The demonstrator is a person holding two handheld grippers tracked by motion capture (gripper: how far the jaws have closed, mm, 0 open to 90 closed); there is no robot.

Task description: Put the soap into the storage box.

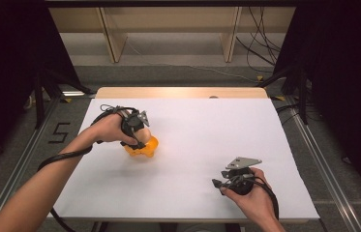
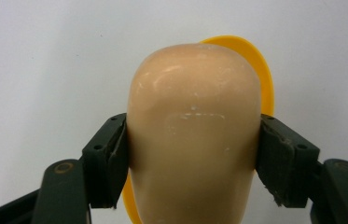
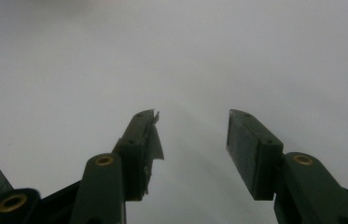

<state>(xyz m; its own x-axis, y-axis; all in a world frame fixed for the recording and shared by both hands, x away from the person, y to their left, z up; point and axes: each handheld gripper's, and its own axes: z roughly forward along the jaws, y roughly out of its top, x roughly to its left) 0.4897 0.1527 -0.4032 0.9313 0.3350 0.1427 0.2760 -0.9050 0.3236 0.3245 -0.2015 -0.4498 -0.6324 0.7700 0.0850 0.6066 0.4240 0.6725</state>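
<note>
White worktop [image 1: 192, 145], dark room around. We clamp left tongs [image 2: 192, 154] on glossy peach rounded plastic piece [image 2: 194, 135] over orange plastic base [image 1: 144, 147], left of centre, steadying it. Right tongs [image 3: 192, 140] wait apart, half open, empty.

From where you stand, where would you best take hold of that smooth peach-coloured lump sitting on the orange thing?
Across its waist, as the left gripper already does: one jaw presses each flank of the peach-coloured lump. It is rounded and glossy on top, so a grip there would likely slip; the sides run straighter. Come from above, clear of the orange piece beneath it.
</note>
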